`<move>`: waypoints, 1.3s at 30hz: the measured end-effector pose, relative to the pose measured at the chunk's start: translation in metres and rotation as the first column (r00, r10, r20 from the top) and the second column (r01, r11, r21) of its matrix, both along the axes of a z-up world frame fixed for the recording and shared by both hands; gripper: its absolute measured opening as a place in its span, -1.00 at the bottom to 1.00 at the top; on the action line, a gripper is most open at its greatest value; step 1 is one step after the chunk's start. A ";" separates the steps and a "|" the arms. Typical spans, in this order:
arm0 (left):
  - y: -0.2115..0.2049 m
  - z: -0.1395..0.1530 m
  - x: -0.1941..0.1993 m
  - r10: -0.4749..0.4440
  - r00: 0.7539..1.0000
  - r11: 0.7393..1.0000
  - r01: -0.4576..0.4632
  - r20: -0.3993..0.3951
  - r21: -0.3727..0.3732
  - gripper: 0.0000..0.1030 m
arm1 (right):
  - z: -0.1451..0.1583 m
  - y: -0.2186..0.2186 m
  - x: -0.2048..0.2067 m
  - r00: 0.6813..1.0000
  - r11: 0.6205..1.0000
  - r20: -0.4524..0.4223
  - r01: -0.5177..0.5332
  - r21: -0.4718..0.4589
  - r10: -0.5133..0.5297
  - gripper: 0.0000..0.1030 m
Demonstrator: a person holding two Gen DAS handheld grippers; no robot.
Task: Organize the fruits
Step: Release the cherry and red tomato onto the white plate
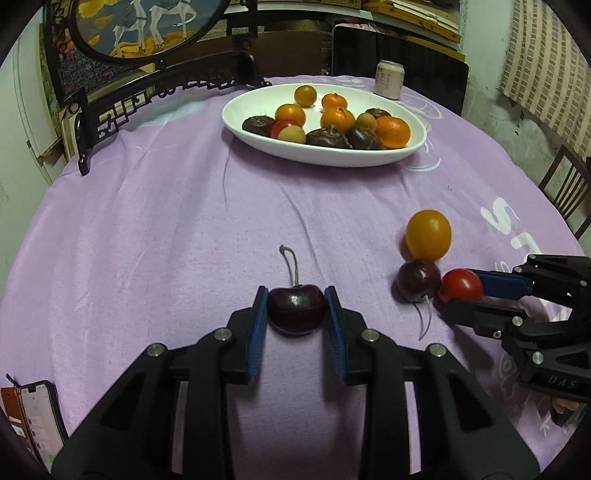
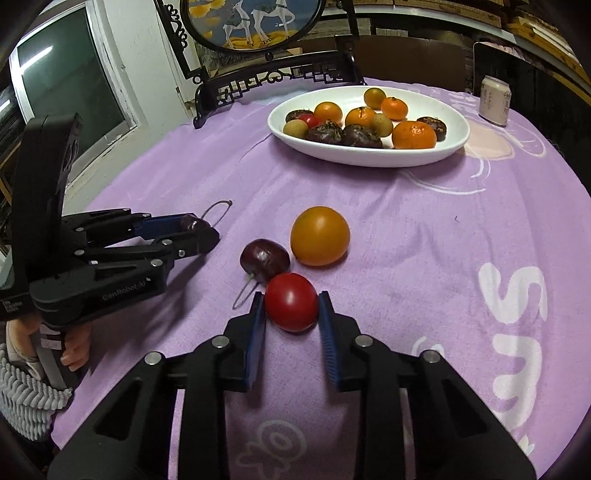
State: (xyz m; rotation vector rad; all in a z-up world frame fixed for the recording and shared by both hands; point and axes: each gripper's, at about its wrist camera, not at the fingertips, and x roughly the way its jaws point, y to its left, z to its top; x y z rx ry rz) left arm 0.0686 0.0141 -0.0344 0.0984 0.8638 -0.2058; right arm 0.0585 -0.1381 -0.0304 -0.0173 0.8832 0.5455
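Observation:
My left gripper [image 1: 296,295] is shut on a dark cherry [image 1: 296,309] with an upright stem, low over the purple cloth. It also shows in the right wrist view [image 2: 201,230]. My right gripper [image 2: 291,301] is shut on a red cherry tomato [image 2: 291,302], which touches a second dark cherry [image 2: 264,260]. This gripper shows in the left wrist view [image 1: 452,295] too. An orange-yellow tomato [image 2: 320,235] lies just beyond them. A white oval bowl [image 1: 258,140] at the far side holds several oranges, dark fruits and small yellow fruits.
A pale drink can [image 1: 389,79] stands behind the bowl. A dark carved stand with a round painted screen [image 1: 147,33] is at the back left. A phone [image 1: 40,421] lies at the near left edge. A chair [image 1: 565,188] stands at the right.

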 end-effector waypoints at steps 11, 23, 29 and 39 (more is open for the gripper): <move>0.002 0.050 0.026 0.014 0.996 0.999 -0.010 0.092 -0.040 -0.40 | 0.040 -0.042 0.022 0.990 0.984 0.062 0.120 0.130 -0.129 -0.44; -0.019 0.070 0.142 0.041 0.994 0.993 -0.030 0.097 -0.115 -0.40 | 0.059 -0.058 0.150 0.958 0.939 0.012 0.278 0.203 -0.286 -0.44; -0.017 0.057 0.192 0.076 0.994 0.989 -0.064 0.081 -0.133 -0.40 | 0.044 -0.051 0.192 0.950 0.928 -0.020 0.307 0.212 -0.310 -0.44; -0.008 0.038 0.205 0.094 0.994 0.988 -0.086 0.054 -0.129 0.15 | 0.030 -0.051 0.199 0.959 0.926 -0.080 0.285 0.250 -0.273 -0.39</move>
